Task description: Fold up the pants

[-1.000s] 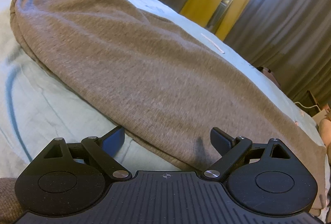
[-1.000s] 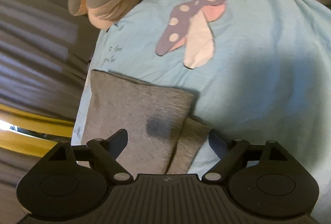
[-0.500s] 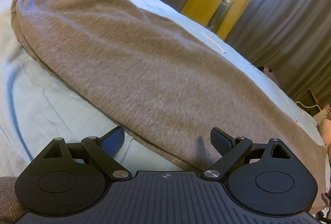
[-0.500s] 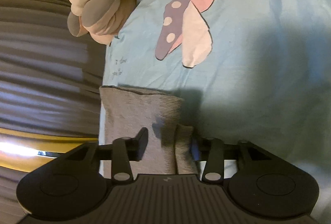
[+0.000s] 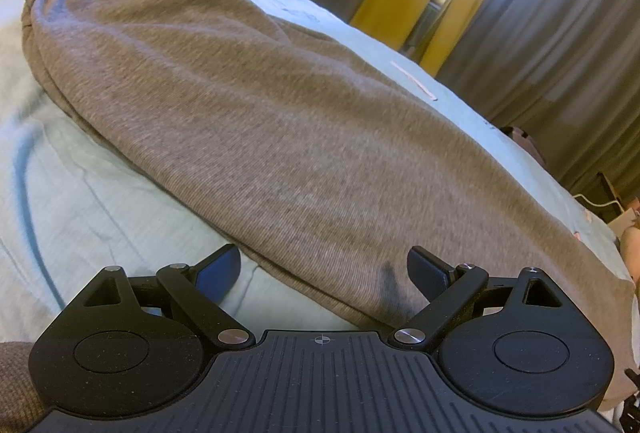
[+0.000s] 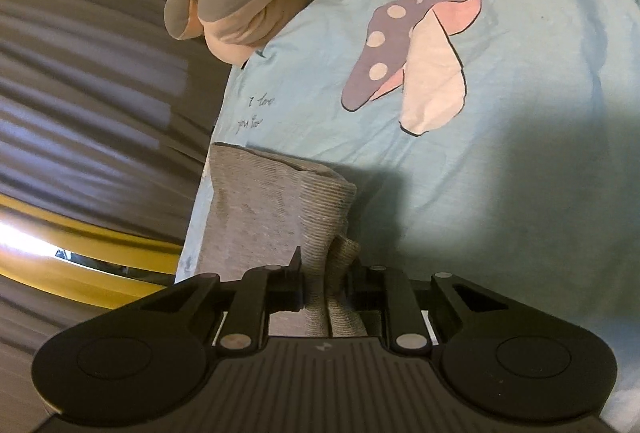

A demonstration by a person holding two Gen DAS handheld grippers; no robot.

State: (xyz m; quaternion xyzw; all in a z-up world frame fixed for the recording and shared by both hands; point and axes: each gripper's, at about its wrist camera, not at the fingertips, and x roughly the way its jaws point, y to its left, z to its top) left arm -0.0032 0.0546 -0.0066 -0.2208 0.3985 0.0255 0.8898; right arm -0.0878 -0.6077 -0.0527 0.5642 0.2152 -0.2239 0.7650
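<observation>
Handwritten script reading "I love you too" [image 6: 256,113], as best I can read it, stands on the light blue bedsheet [image 6: 520,193], left of centre frame.

A light blue bedsheet [image 6: 520,193] covers the bed. A spotted mushroom print [image 6: 416,53] lies at one o'clock, small handwriting [image 6: 252,113] at ten o'clock. Grey curtains [image 5: 560,33] hang at two o'clock.

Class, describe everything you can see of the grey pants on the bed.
The grey pants are soft ribbed knit, lying lengthwise on the light blue bed sheet, legs stacked, gathered waistband at the far end. The open left gripper straddles their near edge without pinching. At the ribbed cuffs, the right gripper has just been closing, and its pads now bunch the cuff fabric between them.
</observation>
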